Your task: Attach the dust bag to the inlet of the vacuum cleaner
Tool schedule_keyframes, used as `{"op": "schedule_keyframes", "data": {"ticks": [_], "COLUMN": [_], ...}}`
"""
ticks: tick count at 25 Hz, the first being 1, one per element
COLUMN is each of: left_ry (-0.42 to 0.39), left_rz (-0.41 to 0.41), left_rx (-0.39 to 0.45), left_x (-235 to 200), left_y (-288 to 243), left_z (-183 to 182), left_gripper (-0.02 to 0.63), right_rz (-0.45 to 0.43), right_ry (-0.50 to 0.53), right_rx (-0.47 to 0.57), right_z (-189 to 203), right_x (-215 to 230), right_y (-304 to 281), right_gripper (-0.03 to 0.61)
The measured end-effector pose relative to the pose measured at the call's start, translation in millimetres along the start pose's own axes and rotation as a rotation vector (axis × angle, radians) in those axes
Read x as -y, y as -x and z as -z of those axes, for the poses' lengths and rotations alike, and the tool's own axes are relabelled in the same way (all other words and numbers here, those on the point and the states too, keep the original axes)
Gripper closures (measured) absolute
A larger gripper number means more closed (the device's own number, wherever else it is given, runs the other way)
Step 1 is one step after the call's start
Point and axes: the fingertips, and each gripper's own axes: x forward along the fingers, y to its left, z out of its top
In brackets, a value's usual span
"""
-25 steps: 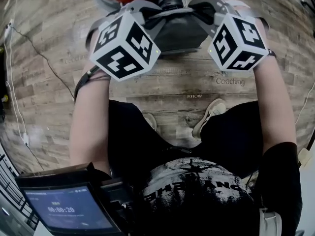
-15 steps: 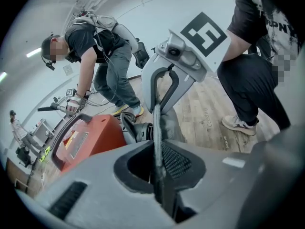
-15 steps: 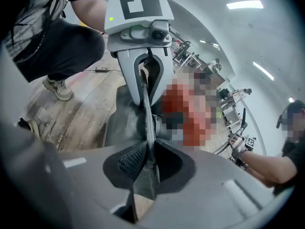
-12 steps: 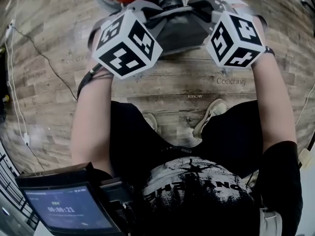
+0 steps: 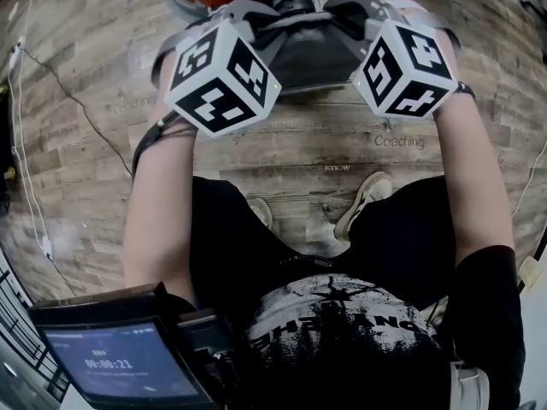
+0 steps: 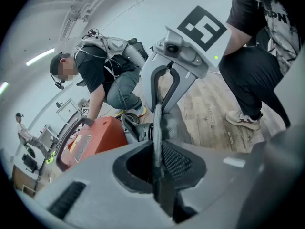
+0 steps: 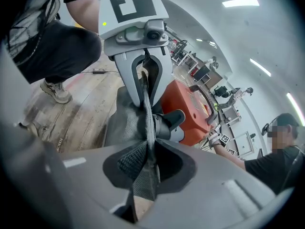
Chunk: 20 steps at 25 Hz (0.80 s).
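While downward-tilted, left hand-held gripper (image 6: 159, 168); jaws just opening, dust bag (image 6: 167, 123) between

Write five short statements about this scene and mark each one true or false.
1. The left gripper pinches the dust bag. True; its jaws have just opened slightly, with the fabric between them.
2. The right gripper is open and empty. False: it is shut on the dust bag too.
3. The vacuum cleaner is orange-red. True.
4. The vacuum cleaner stands on a table. False: it sits on the wooden floor.
5. Nobody else is nearby. False: a crouching person reaches to the vacuum cleaner.
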Motion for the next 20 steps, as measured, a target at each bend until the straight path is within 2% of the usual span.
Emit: {"op": "schedule_keyframes", "data": {"ticks": [6,9,15,20], "left_ry": [-0.004,0.000,0.044,0.055], "left_rz": [-0.022,-0.027,0.006,0.011], "left_rx": [0.013,0.020,0.061,0.076], "left_x": [-1,1,7,10], "left_y": [2,2,3,4], "left_z": [-2,-2,-6,-9], "left_gripper": [0.546,0.531,0.434,0.405], "right_rz": [0.010,-0.005,-0.059,-0.074], "right_ry": [-0.030,-0.051,-0.085,-0.084], "right_rx": [0.013,0.021,0.051,0.058], "right_z": [-1,-2,-3,-6], "right_x": [2,0,-7,-12], "right_y": [1,0,2,3], "right_gripper": [0.508,0.465,0.353,0.333]}}
